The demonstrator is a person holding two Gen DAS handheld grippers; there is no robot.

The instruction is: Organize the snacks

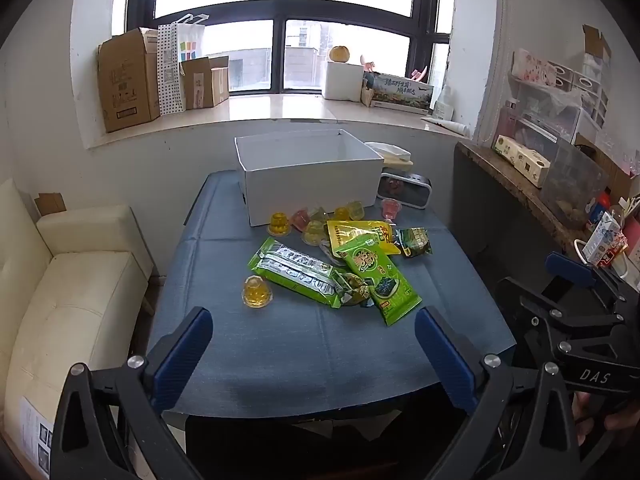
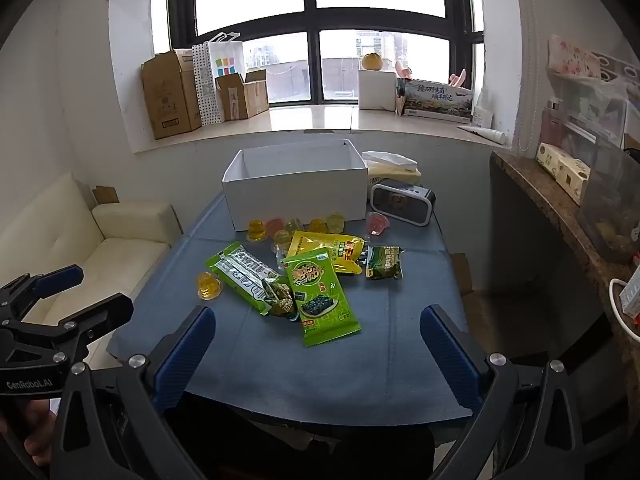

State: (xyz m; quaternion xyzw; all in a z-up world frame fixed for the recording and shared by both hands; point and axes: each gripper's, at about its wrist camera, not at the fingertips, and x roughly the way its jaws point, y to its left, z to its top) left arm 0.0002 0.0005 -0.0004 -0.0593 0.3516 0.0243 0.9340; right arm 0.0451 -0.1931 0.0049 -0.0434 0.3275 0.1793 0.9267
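A white open box [image 1: 312, 184] [image 2: 296, 184] stands at the far side of the blue table [image 1: 280, 352] [image 2: 400, 340]. In front of it lie several jelly cups [image 1: 279, 224] [image 2: 256, 230], one lone yellow cup [image 1: 257, 292] [image 2: 209, 286], a long green pack [image 1: 296, 272] [image 2: 244, 276], a green seaweed pack [image 1: 380, 280] [image 2: 320, 296], a yellow pack [image 1: 360, 234] [image 2: 328, 248] and a small dark green pack [image 1: 416, 242] [image 2: 384, 262]. My left gripper [image 1: 314, 350] is open and empty at the near edge. My right gripper [image 2: 318, 350] is open and empty, also at the near edge.
A small black-and-white speaker [image 1: 404, 190] [image 2: 402, 200] and a tissue pack [image 2: 394, 168] sit right of the box. A cream sofa [image 1: 72, 292] is at the left. A cluttered counter [image 1: 532, 184] is at the right. Cardboard boxes [image 1: 128, 80] stand on the windowsill.
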